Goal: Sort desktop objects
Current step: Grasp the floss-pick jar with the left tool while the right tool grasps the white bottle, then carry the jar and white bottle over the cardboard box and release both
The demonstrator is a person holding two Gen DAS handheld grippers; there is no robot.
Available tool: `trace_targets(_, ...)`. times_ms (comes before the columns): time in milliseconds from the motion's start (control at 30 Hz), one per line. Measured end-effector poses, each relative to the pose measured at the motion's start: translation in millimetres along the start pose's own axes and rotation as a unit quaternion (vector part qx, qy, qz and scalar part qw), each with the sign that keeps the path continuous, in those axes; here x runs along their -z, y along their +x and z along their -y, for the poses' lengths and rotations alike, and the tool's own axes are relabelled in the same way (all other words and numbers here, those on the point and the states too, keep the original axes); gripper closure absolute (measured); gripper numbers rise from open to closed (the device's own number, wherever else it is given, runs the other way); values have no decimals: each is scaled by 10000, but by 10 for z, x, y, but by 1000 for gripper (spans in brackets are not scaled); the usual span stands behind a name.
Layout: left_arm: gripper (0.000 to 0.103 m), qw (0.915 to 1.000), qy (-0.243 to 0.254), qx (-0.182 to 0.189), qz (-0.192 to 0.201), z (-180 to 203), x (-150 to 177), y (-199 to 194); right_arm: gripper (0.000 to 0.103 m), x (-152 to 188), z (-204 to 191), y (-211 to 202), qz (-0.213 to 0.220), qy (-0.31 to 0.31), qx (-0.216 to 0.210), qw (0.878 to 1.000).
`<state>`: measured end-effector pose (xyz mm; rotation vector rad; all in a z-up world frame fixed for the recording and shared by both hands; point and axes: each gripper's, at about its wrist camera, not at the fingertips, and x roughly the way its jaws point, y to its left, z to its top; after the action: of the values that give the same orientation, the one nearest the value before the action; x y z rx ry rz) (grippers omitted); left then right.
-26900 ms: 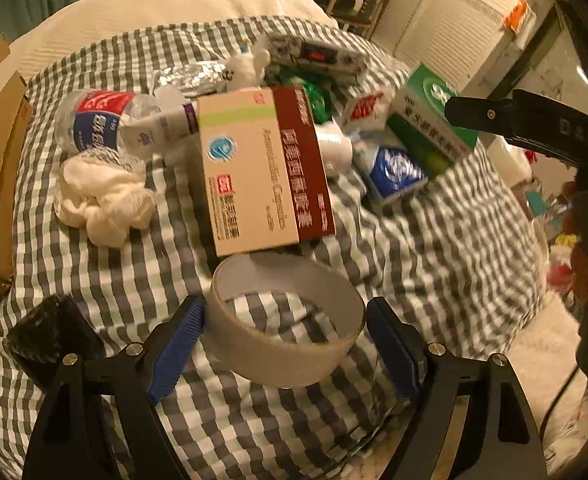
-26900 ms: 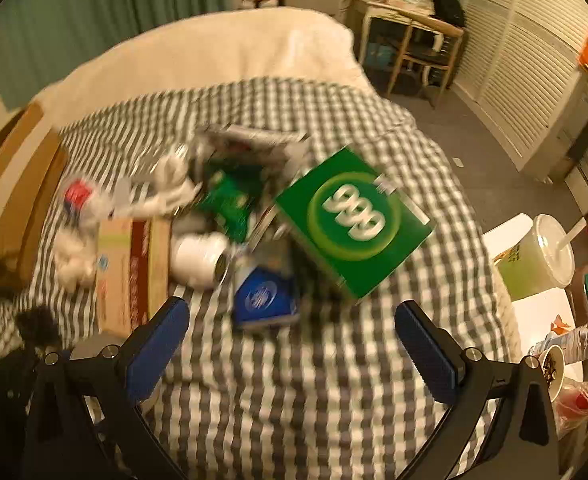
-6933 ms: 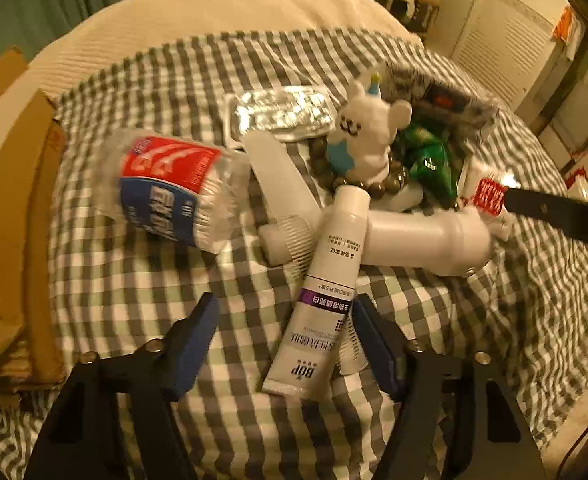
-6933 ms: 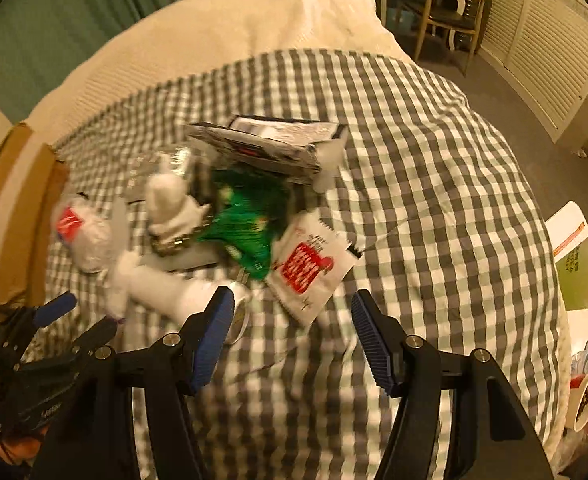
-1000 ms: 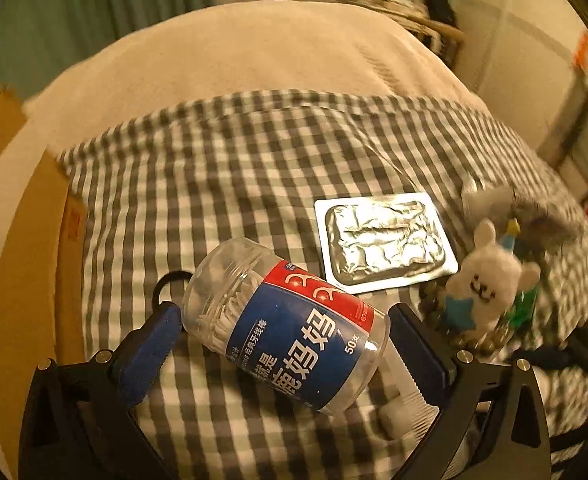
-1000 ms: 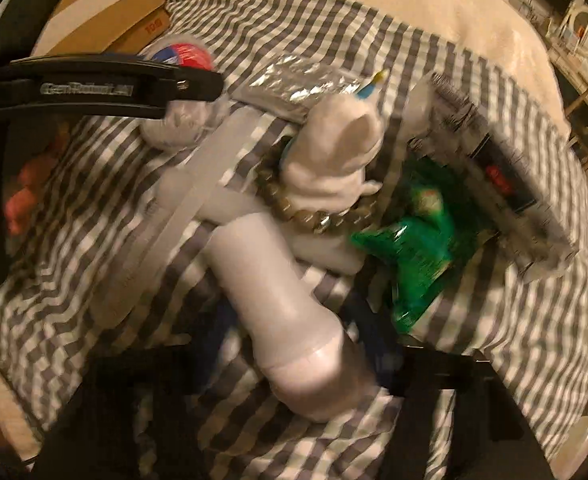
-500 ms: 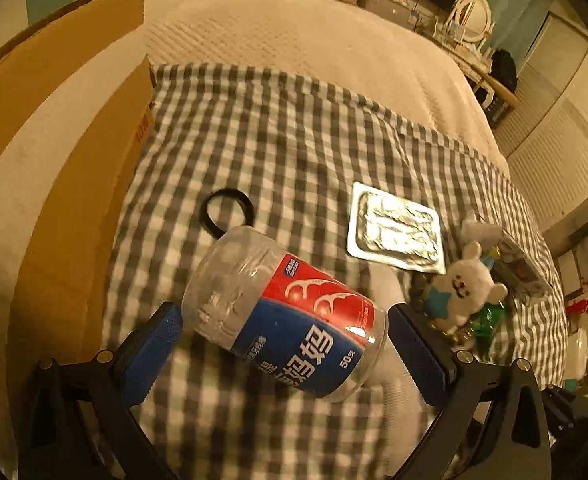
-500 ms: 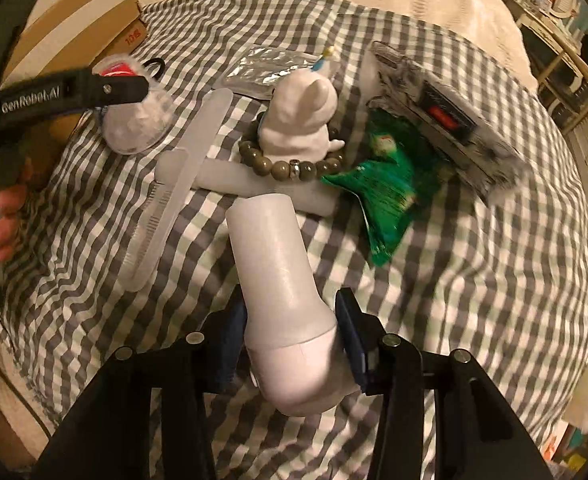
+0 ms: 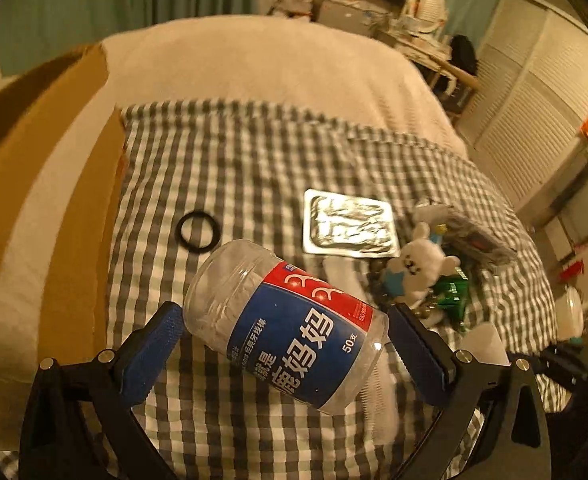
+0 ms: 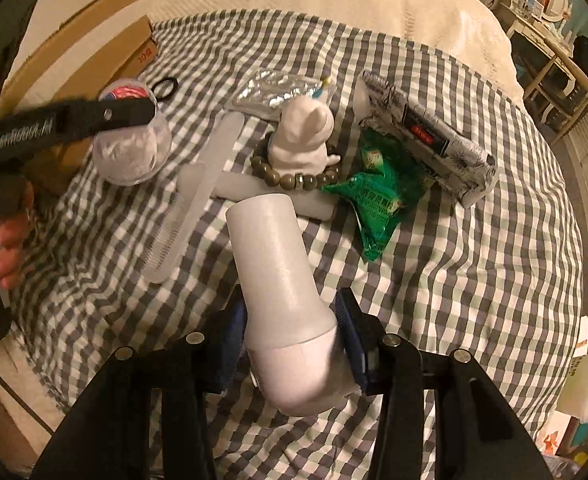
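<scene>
My left gripper [image 9: 289, 344] is shut on a clear plastic jar [image 9: 285, 328] with a red and blue label, held tilted above the checked cloth. The jar also shows in the right wrist view [image 10: 131, 152], under the left gripper's finger [image 10: 105, 114]. My right gripper [image 10: 289, 332] is shut on a white bottle [image 10: 281, 280], lifted off the cloth. On the cloth lie a white bunny toy [image 10: 306, 136] ringed by a bead bracelet [image 10: 294, 178], a green packet [image 10: 382, 196], a foil blister pack [image 9: 348, 228], a translucent comb [image 10: 191, 200] and a black hair tie [image 9: 197, 234].
A cardboard box [image 9: 45, 184] stands along the left edge of the bed. A patterned box [image 10: 426, 136] lies beyond the green packet. A white tube [image 10: 261, 196] lies under the bunny. Cups and clutter [image 10: 586, 376] stand off the bed's right side.
My left gripper has lifted the jar and swung it left, toward the cardboard box. My right gripper has raised the white bottle off the cloth and pulled it back.
</scene>
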<state>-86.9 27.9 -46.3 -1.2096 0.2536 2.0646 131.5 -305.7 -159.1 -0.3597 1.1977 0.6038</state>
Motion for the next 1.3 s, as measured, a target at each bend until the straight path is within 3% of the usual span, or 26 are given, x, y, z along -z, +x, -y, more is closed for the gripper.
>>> trace_targets(233,0,9985,218,262,419,139,-126,-404,59,-182,-113,-312,288,135,-17,9995)
trace_targets(433,2,9935,174,369,1060,37,-304,-1051,59,-447,-218,-756,710,297,-103,9970)
trace_targets(500,9,9905,149,343,1323,-52,-384,-1308,59,-541,-343,-975,924,285,-137,9952)
trace_targets(700,9,9831,-138,187,1815,-535,-562,-1941,59,-831,-926,-1473,1389,84,-341,9897)
trace_targets(833,9,9784,-499,66,2005,-1014,-537,-2206,59,-1022,-1334,-1590,1467,-68,-578,9875)
trace_targets(933,9,9798,-692,43,1874,-1351,-485,-2232,59,-1203,-1715,-1610,1515,-253,-745,9853)
trace_targets(1067,9,9824,-711,-602,1620,-1726,-351,-2119,59,-1435,-2082,-1527,1497,-356,-1009,9829)
trace_targets(1300,9,9845,-923,-1074,1031,-2302,-123,-1734,59,-1763,-2589,-1068,1178,-414,-1444,9816)
